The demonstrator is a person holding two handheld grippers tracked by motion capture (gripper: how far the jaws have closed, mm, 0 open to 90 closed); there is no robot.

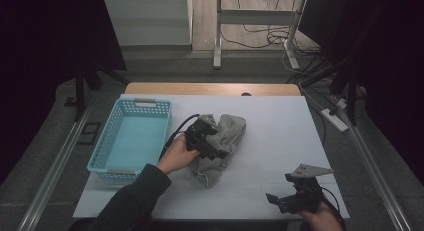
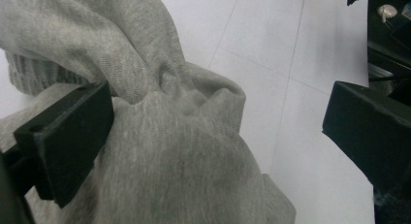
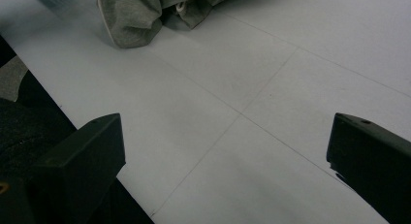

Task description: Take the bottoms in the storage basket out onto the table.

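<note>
Dim room, grey floor [image 1: 165, 66], white desk frame [image 1: 260, 21] beyond – cables [image 1: 265, 38] beneath (tangled), power strip [image 1: 334, 118] at right

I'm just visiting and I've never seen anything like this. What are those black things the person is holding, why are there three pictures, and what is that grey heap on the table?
No robot here: a person holds a black two-jaw gripper in each hand. The wide picture comes from a camera above the white table. The other two come from small cameras riding on each gripper, looking along its jaws.

On the table lie an empty light blue plastic basket and a crumpled grey garment, probably a sweatshirt.

The left gripper is at the garment with its jaws wide; in its own view the cloth bulges between them, one jaw against a fold. It has not closed on it. The right gripper is open, holding nothing, near the table's front edge.
</note>
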